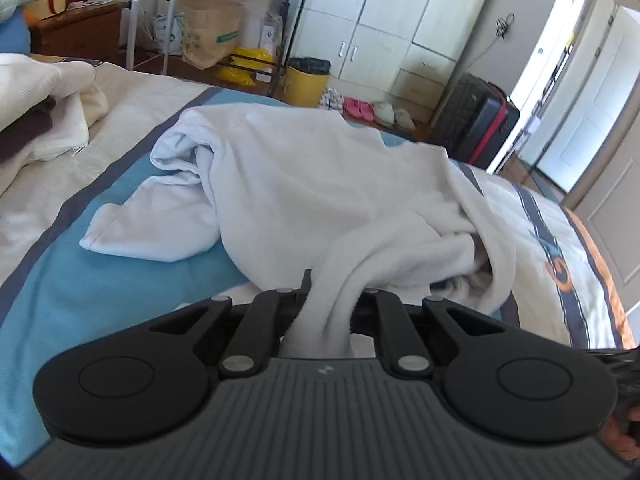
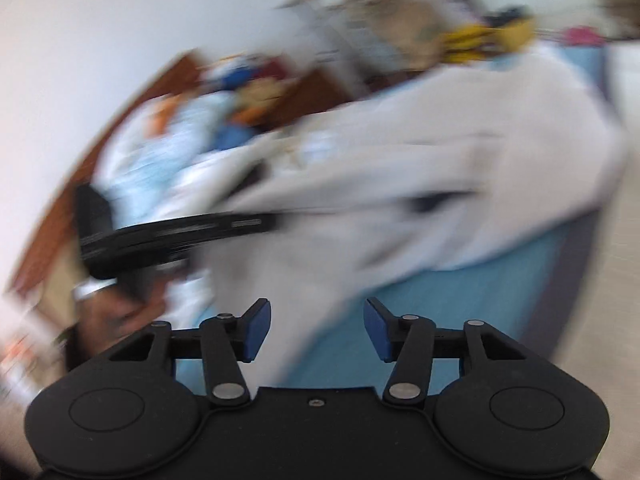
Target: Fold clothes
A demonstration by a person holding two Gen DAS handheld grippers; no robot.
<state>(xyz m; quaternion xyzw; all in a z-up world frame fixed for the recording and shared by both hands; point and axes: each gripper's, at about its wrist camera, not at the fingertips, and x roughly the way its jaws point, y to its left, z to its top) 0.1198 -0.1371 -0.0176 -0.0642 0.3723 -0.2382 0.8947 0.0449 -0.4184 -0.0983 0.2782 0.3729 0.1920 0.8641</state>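
A white garment lies crumpled on the blue and cream bedspread. My left gripper is shut on a bunched fold of this garment, which rises from the heap into the jaws. In the blurred right wrist view the same white garment stretches across the bed. My right gripper is open, its blue pads apart with a strip of white cloth lying below the gap, not pressed. The left gripper and the hand that holds it appear at the left of that view.
Folded cream and dark clothes sit at the bed's left. Beyond the bed stand a yellow bin, slippers, a dark suitcase, white wardrobes and paper bags. A doorway opens at the right.
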